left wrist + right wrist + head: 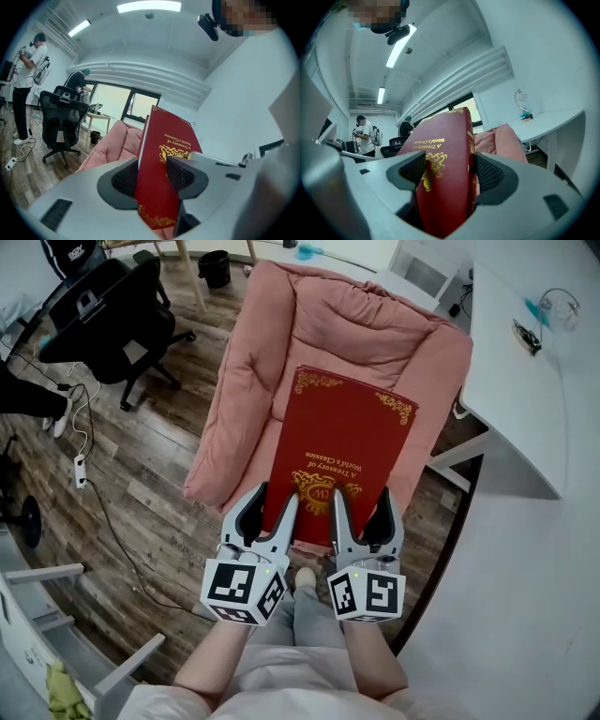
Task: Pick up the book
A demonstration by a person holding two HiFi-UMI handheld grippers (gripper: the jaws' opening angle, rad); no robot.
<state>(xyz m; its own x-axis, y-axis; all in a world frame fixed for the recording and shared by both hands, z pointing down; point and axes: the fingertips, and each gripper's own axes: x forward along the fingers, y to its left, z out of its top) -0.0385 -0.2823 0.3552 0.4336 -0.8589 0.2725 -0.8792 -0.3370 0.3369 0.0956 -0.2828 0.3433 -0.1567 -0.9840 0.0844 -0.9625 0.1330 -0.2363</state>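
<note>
A large red hardcover book (342,451) with gold lettering is lifted over a pink cushioned seat (347,334), its far end pointing away from me. My left gripper (272,502) is shut on the near edge at the left, and my right gripper (364,502) is shut on the same edge at the right. In the left gripper view the book (164,140) stands on edge between the dark ribbed pads (124,178) of the left gripper (152,176). The right gripper view shows the book (445,136) pinched the same way in the right gripper (450,173).
A black office chair (112,315) stands on the wooden floor at the left, with cables and a power strip (80,470) near it. A white table (525,381) runs along the right. A black bin (214,268) sits beyond the seat. A person (28,70) stands far off at the left.
</note>
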